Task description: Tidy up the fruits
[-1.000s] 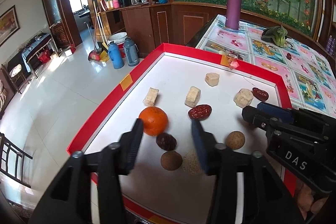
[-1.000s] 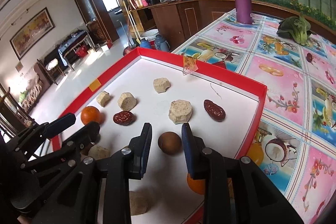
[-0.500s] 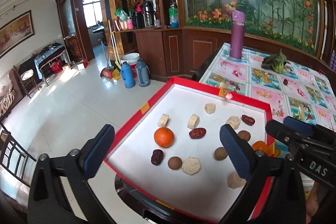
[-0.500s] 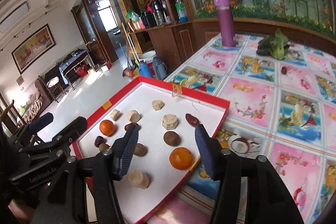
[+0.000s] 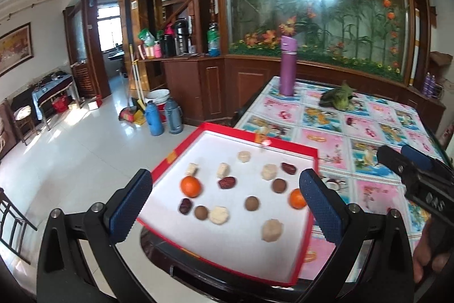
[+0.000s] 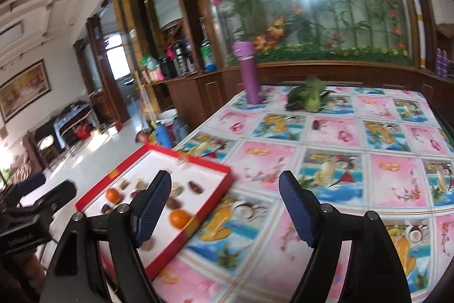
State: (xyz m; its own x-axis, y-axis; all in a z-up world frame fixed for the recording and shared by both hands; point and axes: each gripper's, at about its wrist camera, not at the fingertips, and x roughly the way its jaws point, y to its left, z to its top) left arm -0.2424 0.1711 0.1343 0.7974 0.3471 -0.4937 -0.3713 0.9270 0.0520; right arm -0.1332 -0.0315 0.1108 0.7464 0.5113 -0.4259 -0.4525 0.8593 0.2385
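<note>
A red-rimmed white tray [image 5: 308, 252] [image 6: 210, 200] sits at the table's near left corner. In it lie two oranges [image 5: 191, 186] [image 5: 297, 198] [image 6: 178, 218], red dates [image 5: 227, 183], brown round fruits [image 5: 252, 203] and pale cakes [image 5: 271, 230]. My left gripper [image 5: 227, 209] hangs wide open above the tray's near side, holding nothing. My right gripper [image 6: 225, 213] is open too, empty, above the tablecloth just right of the tray; it shows at the right edge of the left wrist view [image 5: 408, 163].
A purple flask [image 5: 287, 66] [image 6: 249, 73] and a green leafy vegetable [image 5: 339, 98] [image 6: 308, 98] stand at the far side of the fruit-patterned tablecloth [image 6: 354, 161]. Thermoses [image 5: 154, 118] and a bucket sit on the tiled floor to the left. A small dark fruit [image 6: 315, 124] lies on the cloth.
Both grippers have pulled back and up from the tray and opened wide. The right one has swung to the right, over the tablecloth. An orange now lies by the tray's right rim.
</note>
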